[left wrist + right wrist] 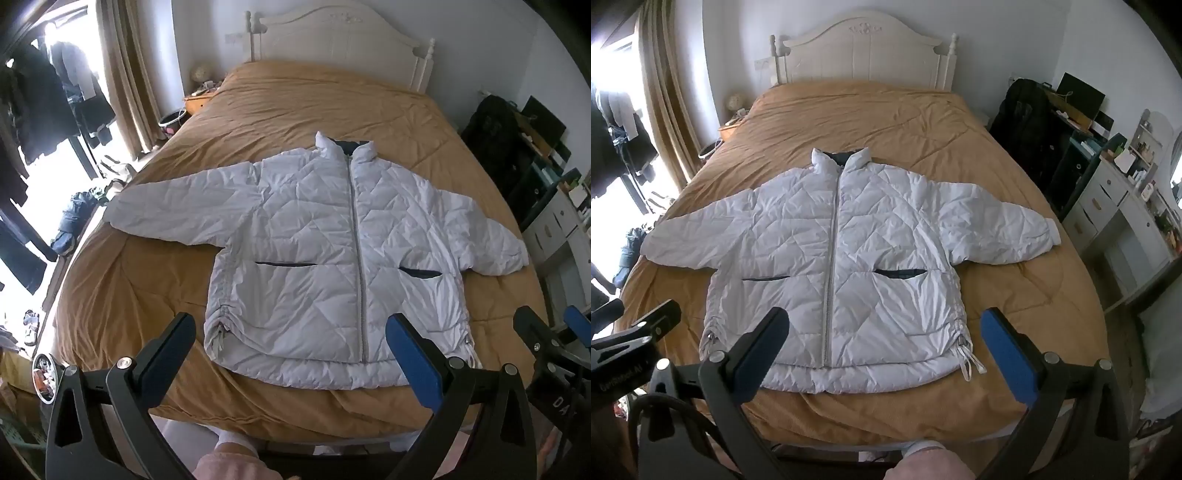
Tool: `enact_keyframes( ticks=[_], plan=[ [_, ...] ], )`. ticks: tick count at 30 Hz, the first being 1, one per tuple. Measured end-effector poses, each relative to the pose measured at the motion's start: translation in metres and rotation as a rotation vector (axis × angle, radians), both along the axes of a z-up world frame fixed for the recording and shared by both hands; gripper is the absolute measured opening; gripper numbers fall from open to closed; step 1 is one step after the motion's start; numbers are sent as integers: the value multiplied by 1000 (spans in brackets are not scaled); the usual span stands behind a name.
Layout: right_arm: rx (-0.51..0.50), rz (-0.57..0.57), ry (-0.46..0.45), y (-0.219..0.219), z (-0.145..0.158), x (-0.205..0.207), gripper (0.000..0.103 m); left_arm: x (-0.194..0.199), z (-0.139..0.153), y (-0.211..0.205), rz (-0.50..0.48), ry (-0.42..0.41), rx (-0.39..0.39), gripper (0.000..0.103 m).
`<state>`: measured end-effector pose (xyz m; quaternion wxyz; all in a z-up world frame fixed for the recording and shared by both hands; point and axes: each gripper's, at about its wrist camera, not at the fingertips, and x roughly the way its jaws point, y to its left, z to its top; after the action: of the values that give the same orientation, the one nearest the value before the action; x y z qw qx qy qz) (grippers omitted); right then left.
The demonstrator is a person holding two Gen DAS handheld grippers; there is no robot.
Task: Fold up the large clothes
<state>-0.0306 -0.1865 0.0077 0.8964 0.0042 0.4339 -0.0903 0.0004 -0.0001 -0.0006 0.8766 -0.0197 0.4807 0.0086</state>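
White quilted jacket (pixel 325 251) lies flat and face up on the tan bed cover (pixel 295 110), zip closed, both sleeves spread out to the sides, collar toward the white headboard (pixel 332 40). Left gripper (pixel 291 343): fingers spread as wide as they go, holding nothing, hovering over the jacket's hem; the zip's lower end sits between the two fingers. Right gripper (pixel 882 339): fingers likewise fully spread and empty, framing the hem's right half; the side drawstring (pixel 967 360) lies just inside the blue-padded finger (pixel 1008 354). Jacket unfolded beyond both sets of fingertips
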Motion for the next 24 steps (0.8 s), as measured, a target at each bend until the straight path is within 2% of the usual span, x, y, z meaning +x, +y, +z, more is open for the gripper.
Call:
enact_keyframes(
  ticks=[24],
  plan=[
    [9, 2, 4, 1, -2, 1, 103, 2, 0, 5, 2, 5, 0, 102]
  ],
)
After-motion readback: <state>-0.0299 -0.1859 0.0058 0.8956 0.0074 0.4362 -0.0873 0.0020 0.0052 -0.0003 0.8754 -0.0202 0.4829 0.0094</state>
